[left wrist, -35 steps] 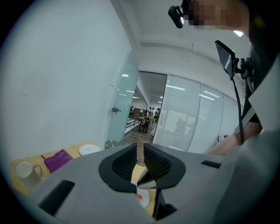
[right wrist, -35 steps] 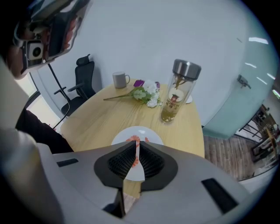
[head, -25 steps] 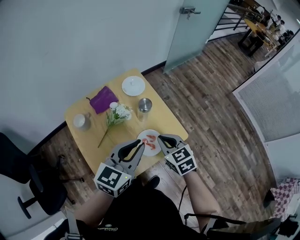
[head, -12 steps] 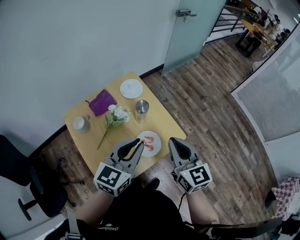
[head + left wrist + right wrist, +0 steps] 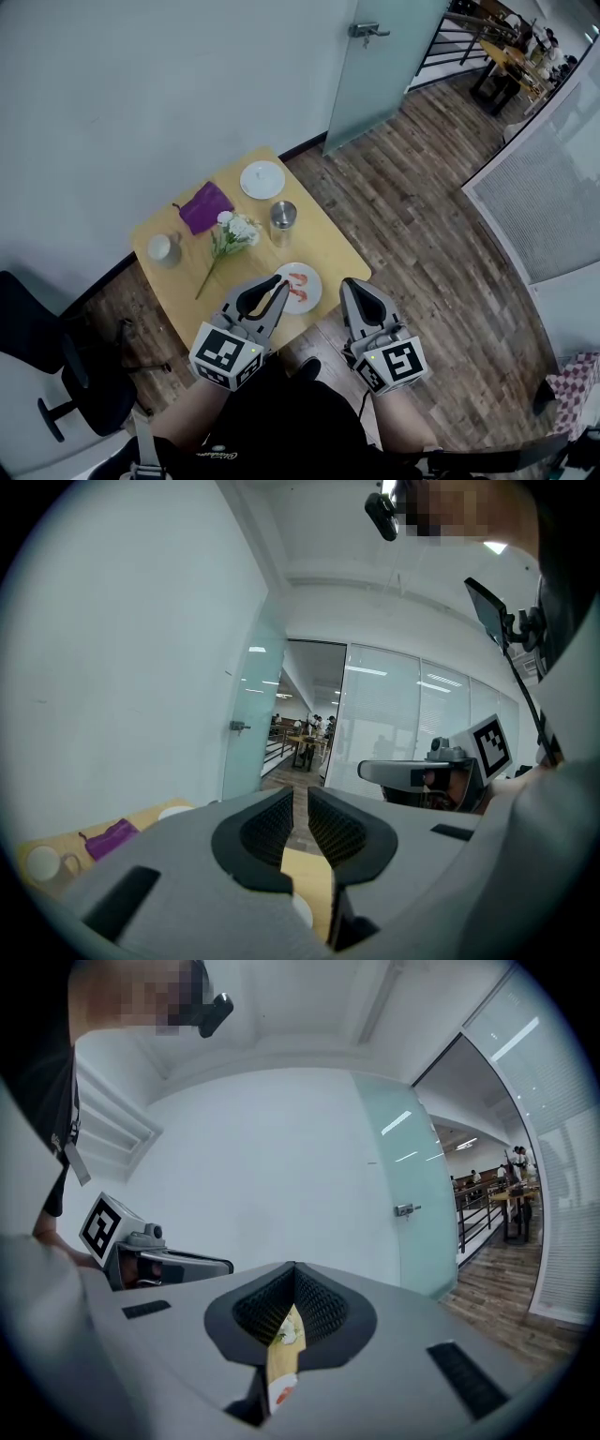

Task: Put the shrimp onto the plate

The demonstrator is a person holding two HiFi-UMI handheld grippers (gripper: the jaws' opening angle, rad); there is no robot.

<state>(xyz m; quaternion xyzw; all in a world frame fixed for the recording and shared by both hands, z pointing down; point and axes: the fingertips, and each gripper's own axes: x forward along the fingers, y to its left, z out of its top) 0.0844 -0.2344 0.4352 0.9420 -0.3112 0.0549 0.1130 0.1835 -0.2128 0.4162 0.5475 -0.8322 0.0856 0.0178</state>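
A white plate [image 5: 311,292] with two red shrimp [image 5: 298,284] on it sits at the near edge of the yellow table [image 5: 187,281]. My left gripper [image 5: 278,288] hovers at the plate's left rim, its jaws only a thin slit apart with nothing between them. My right gripper [image 5: 350,285] is held off the table's near right corner, above the wooden floor, shut and holding nothing. In the right gripper view a strip of the table with the plate [image 5: 279,1393] shows below the closed tips.
On the table stand a metal cup [image 5: 282,214], a small white dish [image 5: 262,179], a purple cloth [image 5: 205,205], white flowers [image 5: 235,228] and a white mug [image 5: 162,247]. A black office chair [image 5: 56,370] stands at the left, and a glass door [image 5: 380,66] behind.
My right gripper has drawn back from the plate, off the table's near edge toward the person. The left gripper has stayed beside the plate.
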